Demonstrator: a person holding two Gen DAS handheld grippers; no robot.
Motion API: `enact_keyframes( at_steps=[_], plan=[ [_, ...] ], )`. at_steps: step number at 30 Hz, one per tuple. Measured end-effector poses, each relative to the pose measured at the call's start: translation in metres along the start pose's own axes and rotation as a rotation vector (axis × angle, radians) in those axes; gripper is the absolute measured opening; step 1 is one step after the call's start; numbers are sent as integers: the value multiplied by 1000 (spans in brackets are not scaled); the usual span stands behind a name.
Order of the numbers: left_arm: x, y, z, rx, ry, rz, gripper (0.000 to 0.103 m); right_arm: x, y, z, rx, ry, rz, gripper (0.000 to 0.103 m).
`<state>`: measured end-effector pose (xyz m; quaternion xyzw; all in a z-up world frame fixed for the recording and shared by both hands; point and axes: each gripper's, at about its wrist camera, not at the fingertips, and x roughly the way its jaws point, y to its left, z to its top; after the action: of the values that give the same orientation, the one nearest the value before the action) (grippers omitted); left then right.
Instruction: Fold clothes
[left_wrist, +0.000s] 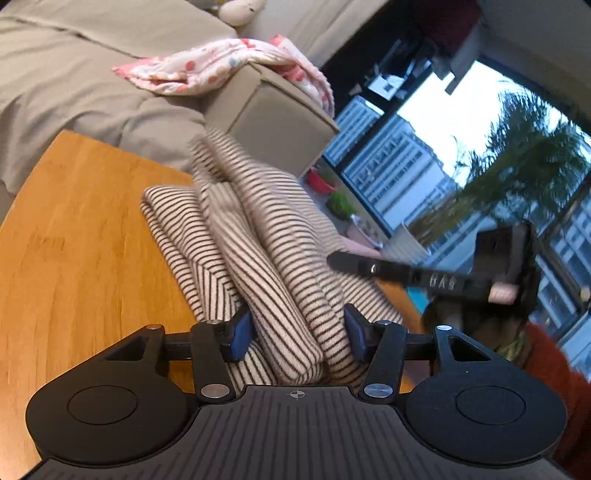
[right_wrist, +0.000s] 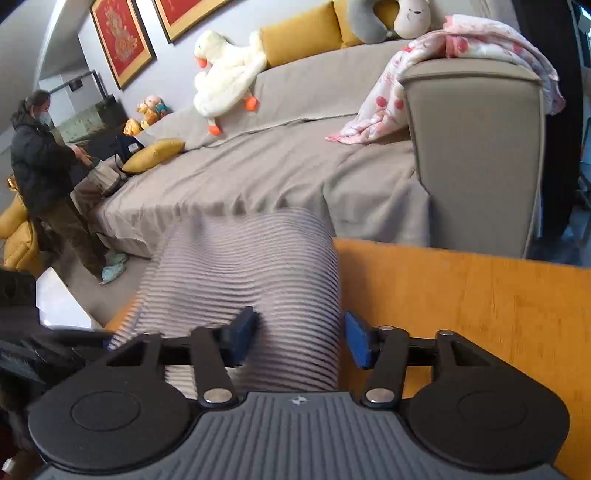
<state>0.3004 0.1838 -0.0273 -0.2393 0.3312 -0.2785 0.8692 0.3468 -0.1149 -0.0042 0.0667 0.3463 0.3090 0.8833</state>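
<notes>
Here the striped garment (left_wrist: 266, 236) fills the lower middle of the left wrist view: cream knit crossed by thin dark lines, bunched into thick, soft rolls on the orange wooden table (left_wrist: 81, 236). The left gripper (left_wrist: 299, 332) has its blue pads clamped on one rounded fold of it. In the right wrist view the same cloth (right_wrist: 251, 266) rises blurred through the centre; the right gripper (right_wrist: 301, 334) has its pads pressed against the sides of a gathered band. At the right of the left view the other gripper's black body shows. Behind, a grey-brown sofa (right_wrist: 295, 162) carries a pink flowered blanket (right_wrist: 424, 66) over its boxy armrest.
</notes>
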Motion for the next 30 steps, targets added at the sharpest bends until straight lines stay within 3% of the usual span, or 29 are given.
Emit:
enact_keyframes(
  at_steps=[4, 8, 10, 12, 13, 14, 16, 20, 24, 28, 30],
  plan=[
    [1, -9, 0, 24, 1, 43, 57, -7, 14, -9, -26, -25, -82, 80],
    [0, -18, 0, 6, -11, 105, 57, -25, 27, -22, -76, -41, -160, 103],
    [-6, -36, -5, 16, -30, 196, 64, -44, 29, -32, -60, -54, -183, 103],
    [-14, -61, -14, 64, -61, 314, 84, -64, 32, -45, -54, -65, -182, 103],
    [-18, -77, -23, 104, -88, 384, 100, -73, 34, -51, -60, -68, -182, 103],
    [-22, -91, -34, 138, -114, 429, 102, -80, 38, -57, -72, -70, -184, 103],
    [-27, -115, -54, 168, -130, 491, 103, -92, 45, -72, -104, -57, -196, 103],
    [-23, -138, -87, 82, -84, 580, 103, -104, 58, -102, -176, -41, -300, 103],
    [-15, -146, -112, 70, -93, 692, 103, -101, 60, -124, -224, -22, -391, 103],
    [-1, -151, -130, 143, -109, 821, 103, -93, 43, -125, -153, 5, -353, 103],
    [3, -152, -131, 130, -109, 876, 103, -92, 38, -123, -140, 7, -351, 103]
  ],
)
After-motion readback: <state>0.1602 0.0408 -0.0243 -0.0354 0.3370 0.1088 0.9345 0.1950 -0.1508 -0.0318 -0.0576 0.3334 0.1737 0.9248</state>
